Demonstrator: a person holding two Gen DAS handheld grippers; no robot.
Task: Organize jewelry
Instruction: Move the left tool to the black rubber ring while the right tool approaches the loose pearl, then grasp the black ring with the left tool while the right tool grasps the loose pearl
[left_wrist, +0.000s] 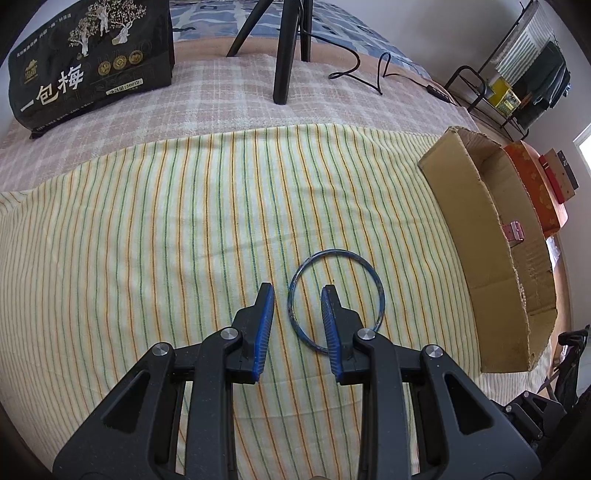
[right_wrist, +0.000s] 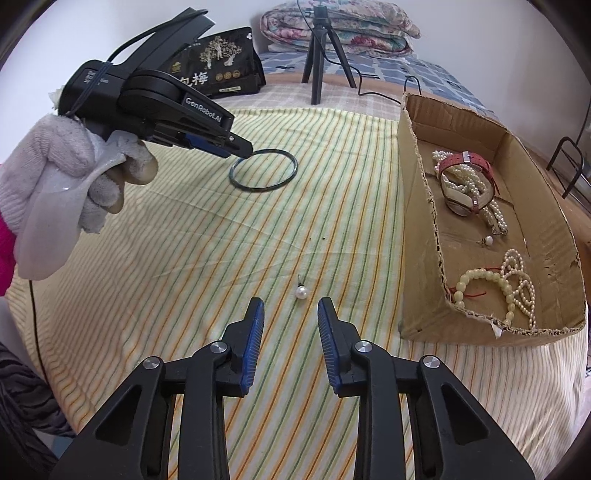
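In the left wrist view the left gripper (left_wrist: 297, 291) points down at a striped sheet (left_wrist: 147, 240) spread over a bed, with a blue bangle (left_wrist: 375, 280) lying flat on it. The jaws stand partly open and straddle the near left side of the ring: one finger sits outside the hoop and the other inside it, and neither pad is seen pressing on the rim. To the right of the bangle, well apart from it, lies a shallow cardboard box (left_wrist: 461, 206) with a small pink item inside that is too small to make out. Beyond the bangle stand the black legs of a tripod (left_wrist: 284, 55), and far to its left rests a black printed bag (left_wrist: 92, 62). In the right wrist view the right gripper (right_wrist: 290, 304) hangs over the same sheet with its jaws partly open and nothing between them; a single pearl earring (right_wrist: 301, 291) lies on the sheet just beyond the fingertips. Far beyond the earring is the bangle (right_wrist: 291, 162), with the tip of the left gripper (right_wrist: 242, 151) at its left edge, carried by a hand in a white glove (right_wrist: 62, 166). Right of the earring the box (right_wrist: 417, 229) holds a red watch (right_wrist: 465, 162), pearl strands (right_wrist: 465, 181), a second earring (right_wrist: 488, 240) and a bead bracelet (right_wrist: 480, 275).
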